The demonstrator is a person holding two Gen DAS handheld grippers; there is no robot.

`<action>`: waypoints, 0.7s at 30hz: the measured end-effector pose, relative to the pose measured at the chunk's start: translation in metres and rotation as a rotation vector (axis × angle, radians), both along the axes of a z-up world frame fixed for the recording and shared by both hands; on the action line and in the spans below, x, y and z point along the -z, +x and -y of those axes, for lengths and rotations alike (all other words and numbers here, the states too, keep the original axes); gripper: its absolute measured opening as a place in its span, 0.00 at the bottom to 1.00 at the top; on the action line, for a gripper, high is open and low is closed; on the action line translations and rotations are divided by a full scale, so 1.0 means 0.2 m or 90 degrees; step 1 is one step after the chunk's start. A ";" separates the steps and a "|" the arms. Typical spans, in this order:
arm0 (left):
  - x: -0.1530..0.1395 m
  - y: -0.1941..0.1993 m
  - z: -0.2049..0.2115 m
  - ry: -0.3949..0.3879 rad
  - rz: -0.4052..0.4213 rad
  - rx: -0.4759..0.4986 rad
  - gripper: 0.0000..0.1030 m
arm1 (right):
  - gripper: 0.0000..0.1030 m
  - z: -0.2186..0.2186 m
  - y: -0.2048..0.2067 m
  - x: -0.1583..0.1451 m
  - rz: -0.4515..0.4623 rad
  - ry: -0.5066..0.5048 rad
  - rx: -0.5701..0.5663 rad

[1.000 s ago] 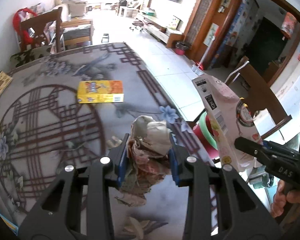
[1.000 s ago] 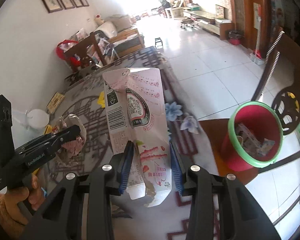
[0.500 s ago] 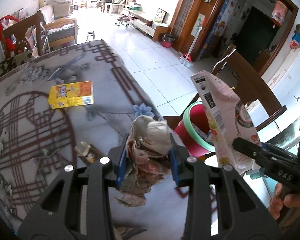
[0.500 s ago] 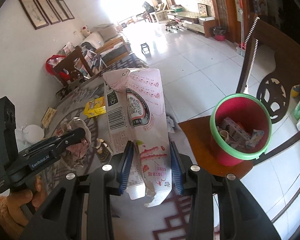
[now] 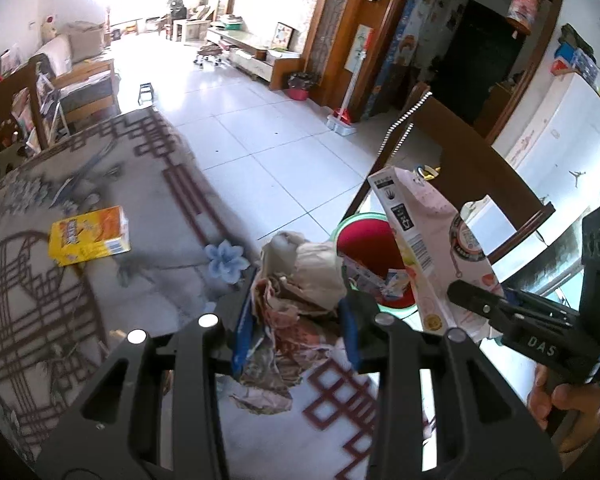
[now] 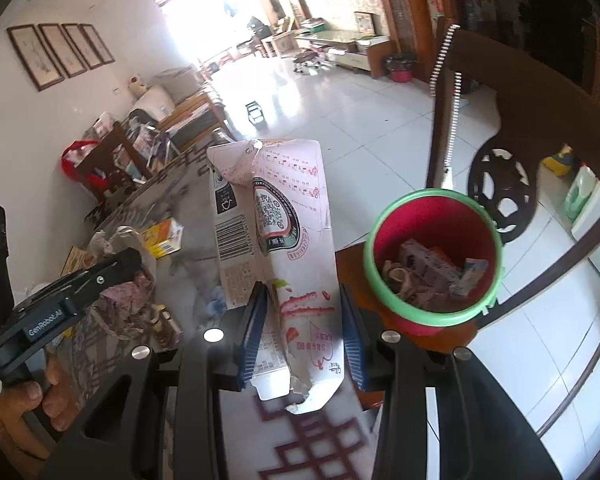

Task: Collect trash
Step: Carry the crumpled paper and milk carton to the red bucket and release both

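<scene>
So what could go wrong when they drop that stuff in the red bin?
The red bin sits on a chair seat and already holds trash, so the tall pink carton in the right tool might tip out or knock it. The crumpled paper wad in the left tool hangs loosely; bits could fall on the table.

A table with a grey, maroon-patterned floral cloth [image 5: 148,184] fills the foreground; a dark carved wooden chair [image 6: 540,128] stands at its edge (fretwork disc in the back); four framed pictures [image 6: 60,54] hang on the white wall; pale floor tiles [image 5: 268,128] run beyond.
</scene>
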State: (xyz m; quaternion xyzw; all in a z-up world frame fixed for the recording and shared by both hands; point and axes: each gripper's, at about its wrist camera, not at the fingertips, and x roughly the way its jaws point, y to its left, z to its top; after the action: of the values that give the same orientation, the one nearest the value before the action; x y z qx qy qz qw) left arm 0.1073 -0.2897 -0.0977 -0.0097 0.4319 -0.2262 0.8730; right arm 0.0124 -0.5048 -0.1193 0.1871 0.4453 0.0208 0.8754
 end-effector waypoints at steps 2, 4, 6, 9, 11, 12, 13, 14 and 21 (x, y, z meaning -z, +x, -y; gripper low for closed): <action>0.01 0.02 0.05 -0.002 -0.001 0.012 0.34 | 0.35 0.06 0.00 0.00 -0.001 -0.004 0.013; 0.01 0.05 0.11 -0.006 -0.004 0.025 0.34 | 0.35 0.11 0.00 0.01 -0.002 -0.009 0.026; 0.02 0.07 0.17 -0.015 -0.008 0.045 0.34 | 0.35 0.20 0.00 0.02 -0.005 -0.013 0.047; 0.05 0.11 0.32 -0.036 -0.019 0.090 0.34 | 0.34 0.32 0.01 0.05 -0.009 -0.017 0.082; 0.07 0.14 0.42 -0.047 -0.028 0.108 0.34 | 0.30 0.40 0.03 0.07 -0.010 -0.029 0.092; 0.10 0.18 0.50 -0.049 -0.035 0.125 0.35 | 0.22 0.43 0.05 0.08 -0.012 -0.038 0.093; 0.11 0.21 0.57 -0.050 -0.037 0.139 0.35 | 0.19 0.47 0.09 0.11 -0.016 -0.049 0.094; 0.13 0.24 0.64 -0.050 -0.038 0.150 0.35 | 0.18 0.52 0.13 0.13 -0.018 -0.058 0.096; 0.33 0.40 1.07 -0.028 -0.083 0.240 0.38 | 0.21 0.79 0.22 0.18 -0.030 -0.050 0.153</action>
State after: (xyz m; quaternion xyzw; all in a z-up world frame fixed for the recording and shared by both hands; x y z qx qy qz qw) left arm 0.1872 -0.5035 -0.1645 0.0374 0.4767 -0.3940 0.7849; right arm 0.0557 -0.6626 -0.1558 0.2051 0.4406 -0.1065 0.8674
